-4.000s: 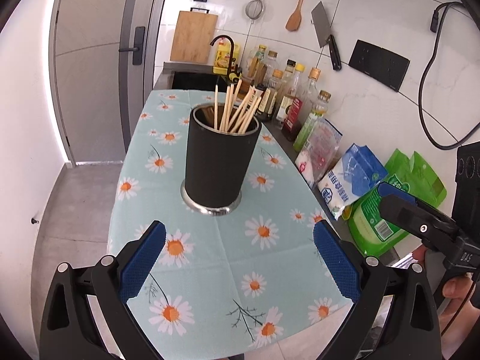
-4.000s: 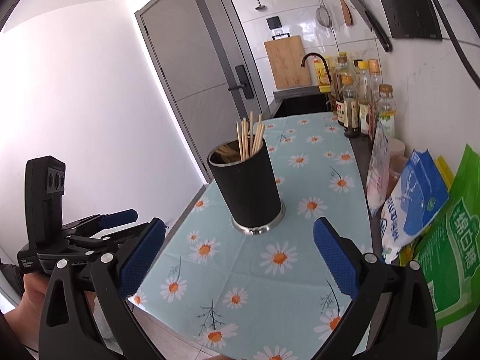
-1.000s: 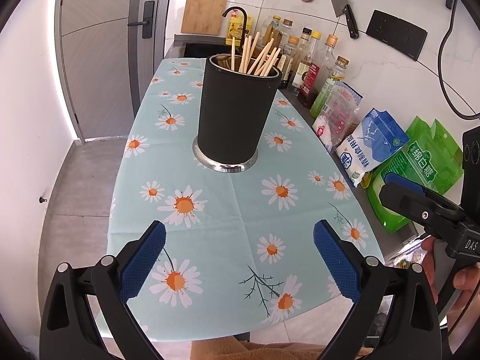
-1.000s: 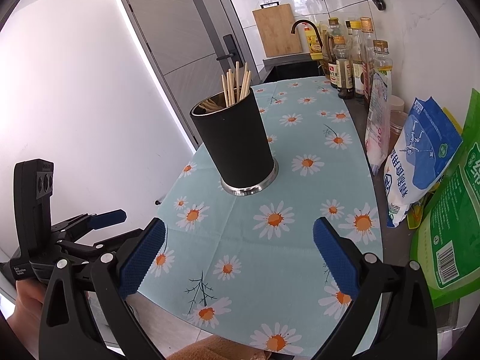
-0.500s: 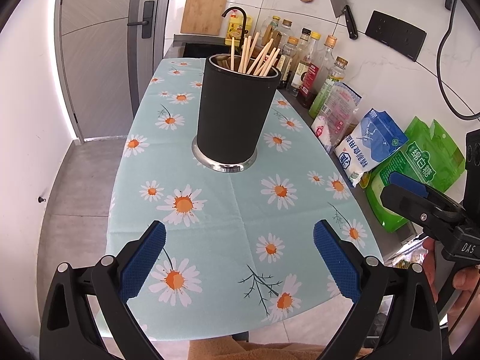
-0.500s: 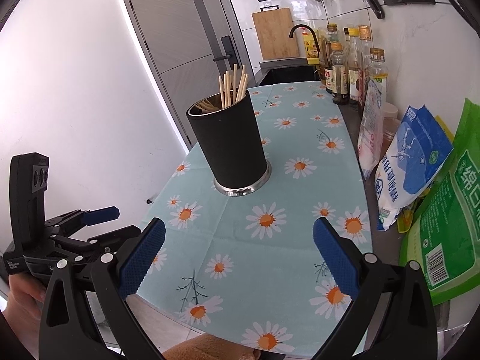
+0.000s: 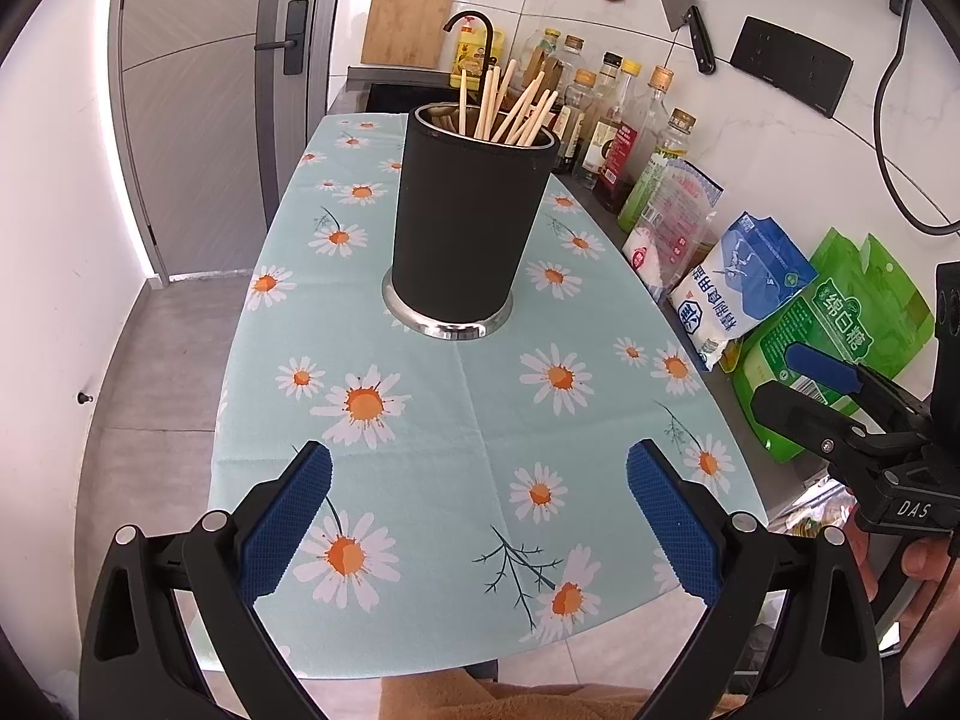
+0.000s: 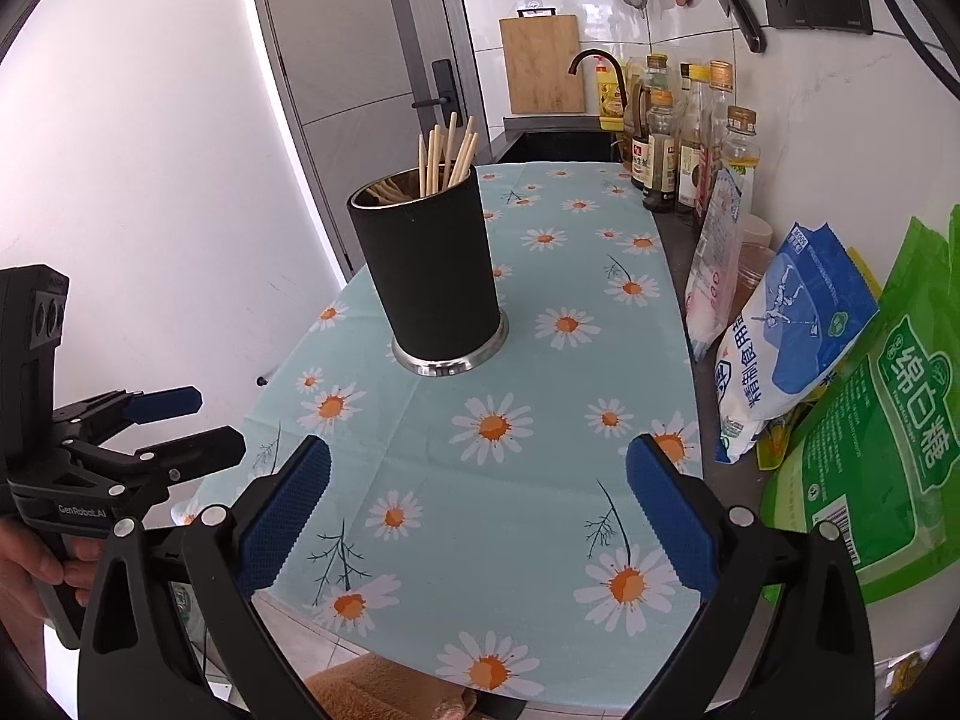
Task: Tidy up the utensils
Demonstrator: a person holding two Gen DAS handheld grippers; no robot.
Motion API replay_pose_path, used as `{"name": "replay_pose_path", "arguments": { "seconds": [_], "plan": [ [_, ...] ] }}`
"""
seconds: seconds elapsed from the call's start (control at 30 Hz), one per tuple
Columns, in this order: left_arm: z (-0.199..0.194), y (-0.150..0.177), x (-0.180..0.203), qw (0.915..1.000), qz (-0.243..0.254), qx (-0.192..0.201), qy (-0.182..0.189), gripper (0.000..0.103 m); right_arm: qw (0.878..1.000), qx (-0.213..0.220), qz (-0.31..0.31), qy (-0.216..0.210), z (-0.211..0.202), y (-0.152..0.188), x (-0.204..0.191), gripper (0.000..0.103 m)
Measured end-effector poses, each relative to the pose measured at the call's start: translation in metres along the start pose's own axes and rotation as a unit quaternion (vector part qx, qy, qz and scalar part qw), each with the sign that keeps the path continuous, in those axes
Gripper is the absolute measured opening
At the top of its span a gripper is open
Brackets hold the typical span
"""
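Left wrist view
- Left gripper (image 7: 477,510): seen at 6 o'clock above the near edge of the table; its blue pads (image 7: 287,525) are spread wide apart and nothing is held between them.
- Utensil holder (image 7: 468,228): a black cylinder on a silver base ring, stood upright on the tablecloth (image 7: 432,438) at 12 o'clock from the pads and well apart from them.
- Chopsticks (image 7: 510,105): a bundle of pale wooden sticks is kept inside the holder, fanned toward 1 o'clock above its rim.
- Right gripper (image 7: 840,396): seen at 3 o'clock beyond the table edge, held in a hand (image 7: 924,564); its fingers are parted and nothing is gripped.
- Packets: a blue-and-white bag (image 7: 738,294) and a green bag (image 7: 840,324) are leaned by the wall at 2 to 3 o'clock.
- Bottles (image 7: 618,120): lined along the wall at 1 o'clock, behind the holder.
- Wall items: a cutting board (image 7: 408,18) at 12 o'clock and a cleaver (image 7: 684,0) at 1 o'clock are seen.

Right wrist view
- Right gripper (image 8: 477,510): found at 6 o'clock over the near part of the cloth; the pads are held wide apart and empty.
- Utensil holder (image 8: 432,276): stood upright at 12 o'clock, slightly toward 11, with the chopsticks (image 8: 447,150) risen from its far side.
- Left gripper (image 8: 180,420): seen at 9 o'clock off the table edge, its two fingers parted, nothing between them.
- Packets: the blue-and-white bag (image 8: 792,330) and green bag (image 8: 888,438) are set at 3 o'clock against the wall.
- Door (image 8: 360,72): a grey door is seen at 11 o'clock.
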State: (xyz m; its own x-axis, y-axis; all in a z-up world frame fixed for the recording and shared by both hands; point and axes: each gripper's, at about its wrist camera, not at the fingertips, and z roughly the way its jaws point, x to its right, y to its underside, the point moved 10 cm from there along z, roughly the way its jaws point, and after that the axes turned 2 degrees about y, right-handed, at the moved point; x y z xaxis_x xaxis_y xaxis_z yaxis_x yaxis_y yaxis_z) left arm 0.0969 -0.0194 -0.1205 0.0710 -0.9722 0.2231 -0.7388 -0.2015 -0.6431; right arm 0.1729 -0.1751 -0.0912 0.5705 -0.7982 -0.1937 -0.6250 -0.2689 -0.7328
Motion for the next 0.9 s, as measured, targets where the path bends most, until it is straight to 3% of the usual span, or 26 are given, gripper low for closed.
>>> {"name": "replay_pose_path", "arguments": {
  "seconds": [0.9],
  "plan": [
    [0.0065,-0.0008,-0.0027,0.9999,-0.007,-0.007,-0.004,0.096,1.0,-0.014,-0.007,0.008,0.0088,0.0064,0.004,0.098]
  ]
}}
